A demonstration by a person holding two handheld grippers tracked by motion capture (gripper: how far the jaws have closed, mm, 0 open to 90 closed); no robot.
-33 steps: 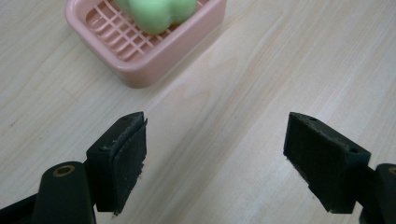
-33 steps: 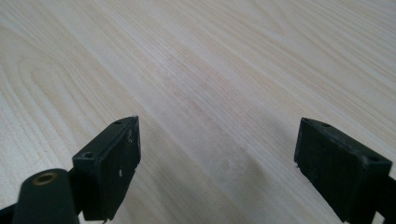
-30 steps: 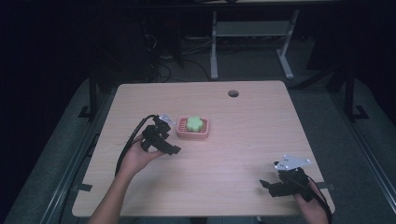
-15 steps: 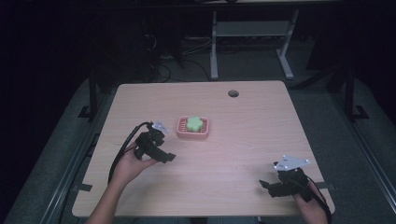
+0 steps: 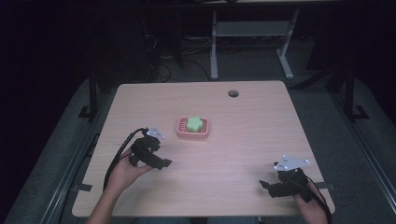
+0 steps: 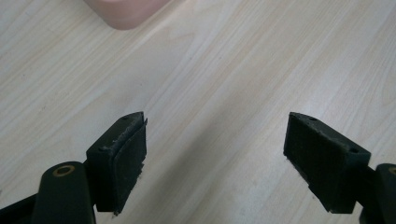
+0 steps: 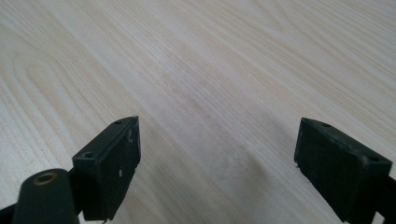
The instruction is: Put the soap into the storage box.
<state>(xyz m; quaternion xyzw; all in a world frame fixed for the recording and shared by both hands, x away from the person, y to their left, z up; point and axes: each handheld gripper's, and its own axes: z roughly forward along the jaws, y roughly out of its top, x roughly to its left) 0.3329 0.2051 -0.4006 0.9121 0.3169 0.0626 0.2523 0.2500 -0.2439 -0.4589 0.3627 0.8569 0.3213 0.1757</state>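
Near the middle of the table (image 5: 243, 140), a little toward its far side, sits a small pink dish (image 5: 192, 128) with a green, lobed sponge-like piece (image 5: 194, 123) lying in it. The left gripper (image 5: 161, 163) is held just near and left of the dish, its jaws standing wide apart with bare wood between them; the right gripper (image 5: 267, 186) rests well apart at the near right corner, its jaws likewise spread and gripping nothing. Judged from its look, the green piece is probably light and soft, likely to squash under a firm squeeze, so a gentle pinch across two opposite lobes from above seems the safest hold. The dish looks like stiff, smooth plastic, light enough to slide if nudged; its raised rim on a long side would be the place to grip it, or the other gripper could steady it. From above, the high view gives the whole layout: dish, green piece, both hands and the round hole (image 5: 233, 93) at the far edge. Closer in, the left gripper view (image 6: 215, 154) catches just a rounded pink corner of the dish (image 6: 126, 11) at its top edge, showing how near it lies, though the green piece is out of frame. The right gripper view (image 7: 217, 163) offers plain wood grain beyond its spread jaws.
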